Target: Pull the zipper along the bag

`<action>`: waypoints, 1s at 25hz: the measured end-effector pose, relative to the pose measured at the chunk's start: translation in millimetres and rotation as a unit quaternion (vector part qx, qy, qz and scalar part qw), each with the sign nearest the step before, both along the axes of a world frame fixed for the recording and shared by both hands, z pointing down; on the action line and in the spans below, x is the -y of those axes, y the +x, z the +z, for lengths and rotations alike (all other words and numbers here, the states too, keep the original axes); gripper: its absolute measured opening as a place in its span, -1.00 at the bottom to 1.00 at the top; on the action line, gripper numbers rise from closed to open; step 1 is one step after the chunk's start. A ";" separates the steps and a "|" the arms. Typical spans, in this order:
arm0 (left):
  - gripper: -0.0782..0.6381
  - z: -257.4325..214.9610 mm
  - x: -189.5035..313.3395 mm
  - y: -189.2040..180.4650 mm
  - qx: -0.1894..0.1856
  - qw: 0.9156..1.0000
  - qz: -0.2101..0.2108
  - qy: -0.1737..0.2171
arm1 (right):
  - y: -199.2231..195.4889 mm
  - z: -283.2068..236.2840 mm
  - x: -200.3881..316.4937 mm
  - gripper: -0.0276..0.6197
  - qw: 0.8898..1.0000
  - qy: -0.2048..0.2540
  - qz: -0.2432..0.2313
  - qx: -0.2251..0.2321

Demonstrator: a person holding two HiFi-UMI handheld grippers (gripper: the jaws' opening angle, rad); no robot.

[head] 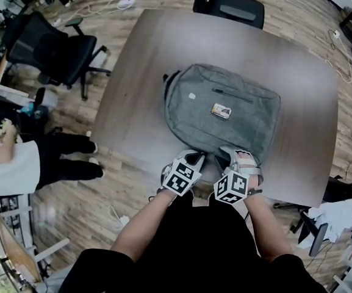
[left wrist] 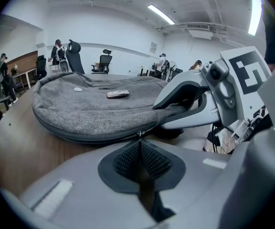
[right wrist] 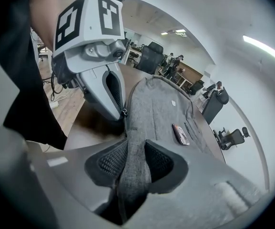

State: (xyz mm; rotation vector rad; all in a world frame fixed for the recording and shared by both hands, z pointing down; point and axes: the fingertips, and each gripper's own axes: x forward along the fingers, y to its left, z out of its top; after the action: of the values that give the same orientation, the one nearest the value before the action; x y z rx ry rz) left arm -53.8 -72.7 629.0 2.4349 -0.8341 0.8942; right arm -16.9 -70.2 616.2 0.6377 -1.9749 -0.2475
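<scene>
A grey backpack [head: 224, 105] lies flat on the brown table [head: 133, 102]. Both grippers sit at its near edge, side by side. My left gripper [head: 194, 159] is shut on the small metal zipper pull [left wrist: 140, 134], right at the bag's dark zipper seam [left wrist: 80, 136]; its pads meet with only the pull between them. My right gripper [head: 234, 159] is shut on a fold of the bag's grey fabric [right wrist: 133, 162], which fills the gap between its pads. In the right gripper view the left gripper [right wrist: 114, 106] shows just ahead, its tips at the zipper.
A small patterned tag [head: 221, 110] lies on top of the bag. Black office chairs stand at the left [head: 53, 50] and behind the table [head: 230, 3]. A person [head: 17, 160] stands at the left. The table's near edge [head: 163, 163] runs just under the grippers.
</scene>
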 end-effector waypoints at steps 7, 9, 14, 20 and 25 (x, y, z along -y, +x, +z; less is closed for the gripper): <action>-0.71 0.2 -4.0 -12.1 -0.001 1.000 -0.012 -0.005 | 2.7 -1.4 -2.1 -0.57 1.000 0.006 0.000 0.001; -0.71 2.6 -3.2 -19.2 -0.008 1.000 -0.023 -0.012 | 3.4 -2.0 -2.0 -0.57 1.000 0.005 -0.001 0.001; -0.71 3.7 4.7 -35.9 0.000 0.999 -0.035 -0.005 | 4.5 -1.7 -1.0 -0.57 1.000 0.007 -0.002 0.002; -0.71 2.6 13.7 -60.0 0.013 0.998 -0.058 0.004 | 15.0 -2.5 -2.8 -0.58 1.000 0.014 0.000 0.002; -0.71 0.0 20.3 -69.0 0.025 0.998 -0.061 0.021 | 28.6 -3.8 -6.7 -0.59 1.000 0.019 0.002 0.000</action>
State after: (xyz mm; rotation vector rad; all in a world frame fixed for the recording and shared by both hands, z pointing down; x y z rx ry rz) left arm -122.8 -93.0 629.0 2.3765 -1.0176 0.9028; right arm 11.7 -63.6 612.3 0.6672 -1.9716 -0.2836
